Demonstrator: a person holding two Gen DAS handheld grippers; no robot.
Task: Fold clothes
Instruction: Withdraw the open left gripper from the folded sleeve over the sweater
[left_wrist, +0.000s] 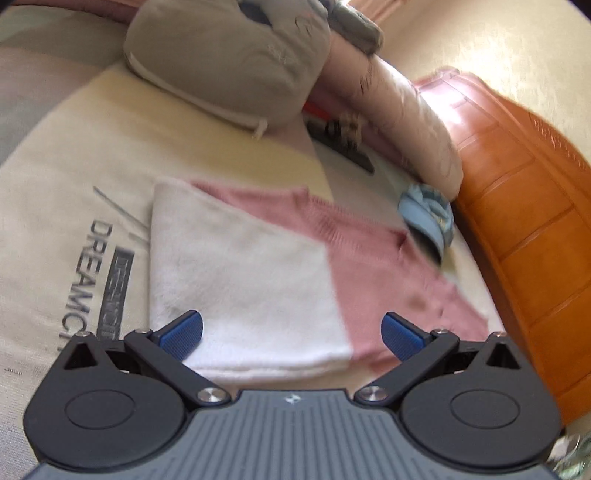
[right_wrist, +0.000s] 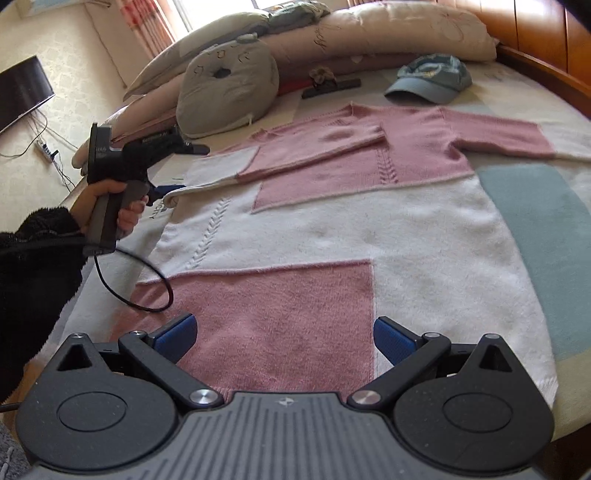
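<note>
Sweater (right_wrist: 332, 221) flat on bed (right_wrist: 535, 206), long axis hem-near, neck toward pillows; left gripper (left_wrist: 291, 328) and right gripper (right_wrist: 284, 334) both spread apart, empty.

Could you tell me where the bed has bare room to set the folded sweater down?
Free: the blue patch of bedcover right of the sweater, below its outstretched sleeve. Crowded: the head end, with cap, grey cushion and pillows.

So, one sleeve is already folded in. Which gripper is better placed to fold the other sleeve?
Probably the right gripper. The unfolded sleeve stretches out on its side of the sweater, toward the headboard. The left gripper hangs open over the opposite edge, beside the sleeve already folded. Both grippers are open and empty.
</note>
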